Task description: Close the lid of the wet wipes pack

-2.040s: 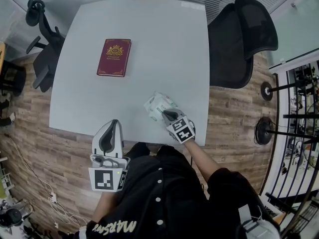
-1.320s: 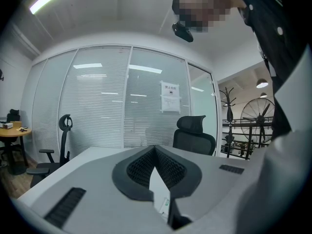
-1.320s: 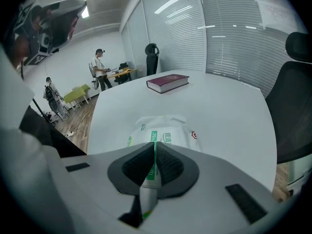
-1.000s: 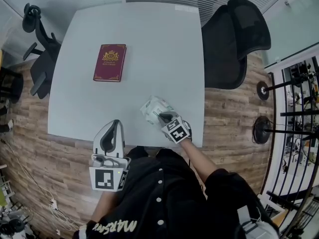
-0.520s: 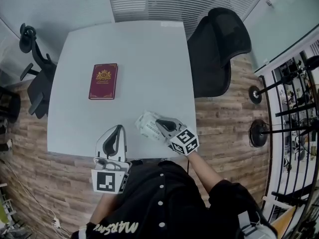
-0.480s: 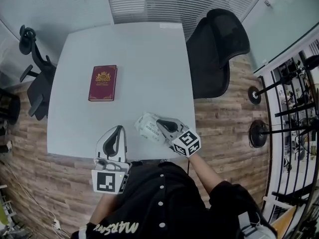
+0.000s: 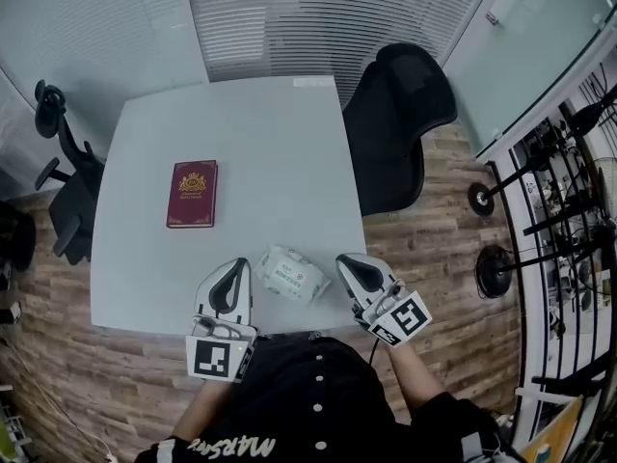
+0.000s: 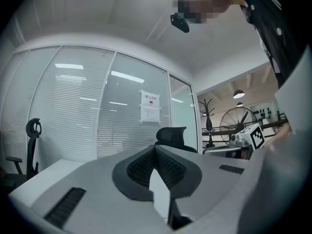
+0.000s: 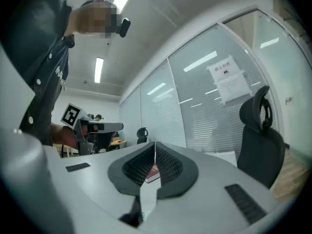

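Observation:
The white wet wipes pack lies near the front edge of the grey table, with nothing touching it. At this size I cannot make out how its lid stands. My left gripper hovers just left of the pack, shut and empty, pointing level. My right gripper is raised just right of the pack, clear of it, also shut with nothing between its jaws. In the left gripper view the jaw tips meet. The right gripper view shows its jaws closed too. Neither gripper view shows the pack.
A dark red book lies on the table's left side and shows through the right gripper's jaws. A black office chair stands at the table's right, another chair at its left. Glass walls with blinds stand behind.
My right gripper has lifted off the wipes pack and swung up and to the right, now clear of it. The left gripper has edged forward beside the pack. The head view has tilted up.

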A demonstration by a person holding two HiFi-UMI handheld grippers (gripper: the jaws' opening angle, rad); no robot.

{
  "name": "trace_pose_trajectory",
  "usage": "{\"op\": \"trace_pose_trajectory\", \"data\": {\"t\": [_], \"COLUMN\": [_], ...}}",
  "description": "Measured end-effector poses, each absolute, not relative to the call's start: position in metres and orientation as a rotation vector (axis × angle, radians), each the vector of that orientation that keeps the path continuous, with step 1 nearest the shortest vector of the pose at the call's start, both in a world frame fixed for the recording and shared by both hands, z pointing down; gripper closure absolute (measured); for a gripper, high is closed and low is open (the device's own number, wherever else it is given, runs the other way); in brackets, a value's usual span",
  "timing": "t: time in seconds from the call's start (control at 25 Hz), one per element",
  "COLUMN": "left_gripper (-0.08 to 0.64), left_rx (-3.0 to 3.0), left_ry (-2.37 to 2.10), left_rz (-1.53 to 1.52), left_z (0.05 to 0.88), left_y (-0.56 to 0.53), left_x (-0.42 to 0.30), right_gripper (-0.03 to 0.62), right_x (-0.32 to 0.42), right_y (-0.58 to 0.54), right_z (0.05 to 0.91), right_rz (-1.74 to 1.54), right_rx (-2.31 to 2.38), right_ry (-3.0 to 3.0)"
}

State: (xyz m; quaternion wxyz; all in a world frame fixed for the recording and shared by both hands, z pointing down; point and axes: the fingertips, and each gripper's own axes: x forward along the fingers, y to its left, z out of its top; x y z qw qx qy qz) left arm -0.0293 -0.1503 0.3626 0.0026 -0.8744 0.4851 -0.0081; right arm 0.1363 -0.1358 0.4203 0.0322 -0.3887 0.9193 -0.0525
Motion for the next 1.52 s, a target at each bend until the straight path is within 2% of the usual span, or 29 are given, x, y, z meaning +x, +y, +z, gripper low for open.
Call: {"op": "trace_pose_trajectory", "data": {"t": [0.56,1.04,1.52], "left_gripper": [0.553,0.552,0.553], "left_rx": [-2.768,-2.701,-2.686], "left_ry": [1.527,1.605,1.629], "left_rz": [-0.002,-0.006,-0.009], "left_z": [0.357,0.352,0.352], "left_y": [-0.151,-0.16,-0.164], "left_x": [-0.029,-0.057,-0.066], "right_gripper": [0.561,0.561,0.563], "right_x": [0.209,0.217,0.212], "right_y": [-0.12,-0.134,-0.143], "right_z": [0.349,0.35,0.35], "right_rz": [-0.011,-0.023,-0.015], "right_rx": [-1.544,-1.77,-1.801], "right_ry": [2.501,2.507,2.518]}}
